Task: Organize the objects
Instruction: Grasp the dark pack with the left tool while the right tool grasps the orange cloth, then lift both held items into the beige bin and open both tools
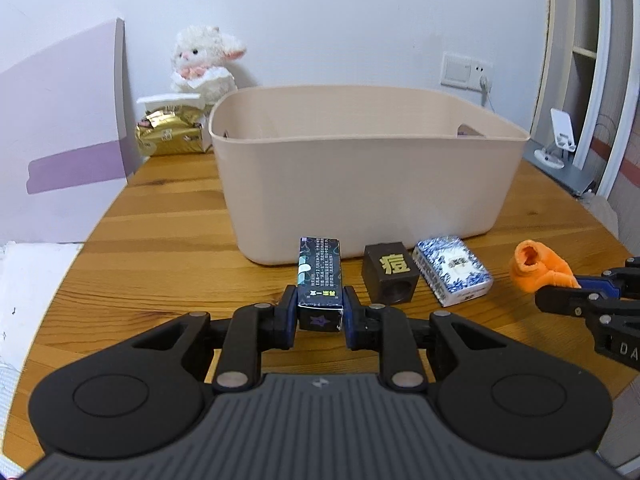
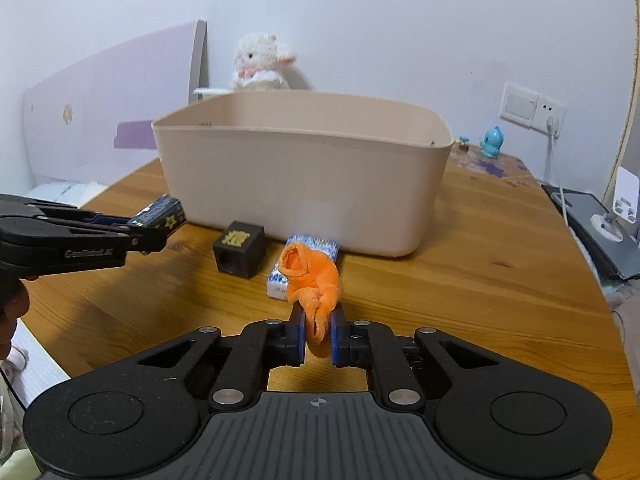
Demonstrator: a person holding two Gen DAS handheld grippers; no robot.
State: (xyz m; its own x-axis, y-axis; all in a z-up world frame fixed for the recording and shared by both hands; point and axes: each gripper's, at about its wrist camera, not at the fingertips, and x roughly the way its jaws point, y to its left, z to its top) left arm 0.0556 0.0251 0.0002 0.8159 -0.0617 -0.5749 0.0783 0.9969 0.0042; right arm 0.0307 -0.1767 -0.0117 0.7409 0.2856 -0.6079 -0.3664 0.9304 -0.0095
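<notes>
Your left gripper [image 1: 320, 312] pinches a slim dark-blue printed carton [image 1: 320, 276] with a star on its end, held just above the tabletop [image 1: 160, 240]. Your right gripper [image 2: 318, 330] has its fingers pressed on a crumpled orange cloth [image 2: 310, 276]. Ahead stands a beige plastic bin [image 1: 360, 168]; before it lie a dark cube [image 1: 390, 274] with a gold character and a blue-and-white tissue pack [image 1: 452, 270].

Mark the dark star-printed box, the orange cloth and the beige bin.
dark star-printed box [image 1: 320, 276], left wrist view, on its printed top face.
orange cloth [image 2: 310, 270], right wrist view, on its bunched middle.
beige bin [image 1: 360, 184], left wrist view, on its front wall.
</notes>
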